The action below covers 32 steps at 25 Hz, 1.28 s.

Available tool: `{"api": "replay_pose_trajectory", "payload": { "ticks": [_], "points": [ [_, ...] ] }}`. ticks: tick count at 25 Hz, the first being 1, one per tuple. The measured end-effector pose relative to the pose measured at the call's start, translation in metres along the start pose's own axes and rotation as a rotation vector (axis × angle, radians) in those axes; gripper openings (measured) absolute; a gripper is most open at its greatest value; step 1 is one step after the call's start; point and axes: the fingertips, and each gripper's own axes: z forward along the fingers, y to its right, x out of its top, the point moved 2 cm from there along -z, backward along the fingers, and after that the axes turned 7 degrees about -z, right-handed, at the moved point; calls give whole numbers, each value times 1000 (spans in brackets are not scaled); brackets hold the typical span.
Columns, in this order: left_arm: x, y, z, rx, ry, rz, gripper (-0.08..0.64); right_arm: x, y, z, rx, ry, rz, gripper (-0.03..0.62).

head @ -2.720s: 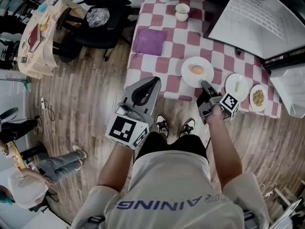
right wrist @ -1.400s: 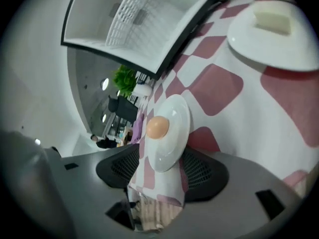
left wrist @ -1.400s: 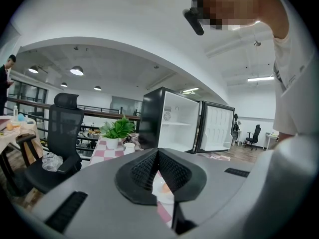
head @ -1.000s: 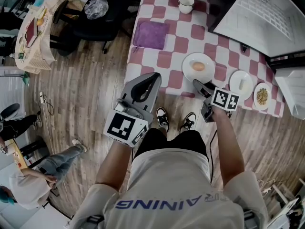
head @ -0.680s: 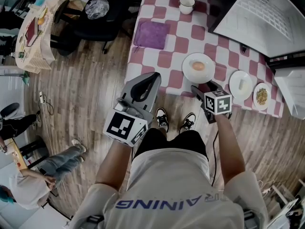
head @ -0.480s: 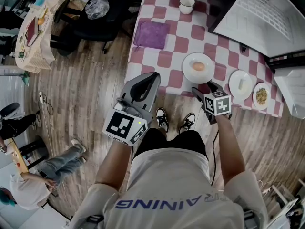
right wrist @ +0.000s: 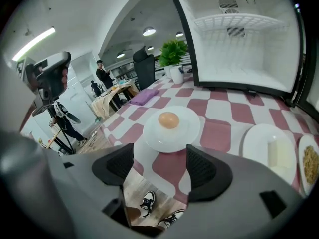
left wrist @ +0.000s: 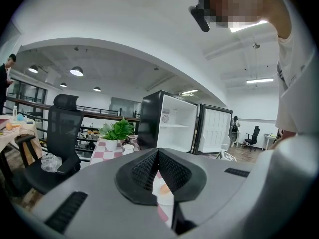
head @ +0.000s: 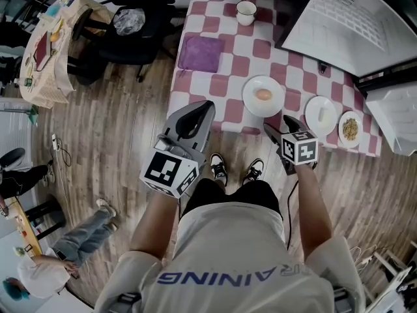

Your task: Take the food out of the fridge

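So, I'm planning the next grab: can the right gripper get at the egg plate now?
Probably yes: the right gripper is open and faces the egg plate, with nothing between them.

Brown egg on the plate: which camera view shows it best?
The right gripper view: the egg sits large and unobstructed just beyond the open jaws. The head view shows it small from above; the left gripper view glimpses only part of it between its jaws.

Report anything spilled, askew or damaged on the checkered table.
Nothing stands out. The three white round plates sit flat on the red-and-white checkered tablecloth, nothing spilled. The black mini fridge stands open, its visible shelves bare.
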Motion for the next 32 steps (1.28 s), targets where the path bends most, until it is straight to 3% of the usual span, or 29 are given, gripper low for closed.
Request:
{"api": "replay_pose_trajectory", "payload": {
  "ticks": [9, 10, 13, 16, 25, 32],
  "points": [
    [29, 31, 1, -50, 49, 40, 5, 52, -11, -80, -33, 207, -53, 317],
    [34, 33, 3, -57, 62, 50, 5, 63, -9, -89, -52, 249, -61, 293],
    [46, 41, 5, -70, 88, 79, 5, 87, -4, -121, -128, 374, -78, 129],
    [55, 47, 6, -77, 103, 105, 5, 105, -3, -148, -181, 452, -102, 69],
    [83, 75, 13, -123, 164, 183, 5, 154, -10, -227, -284, 637, -187, 43],
    [105, 93, 13, -141, 202, 205, 5, 180, -16, -283, -341, 761, -158, 26]
  ]
}}
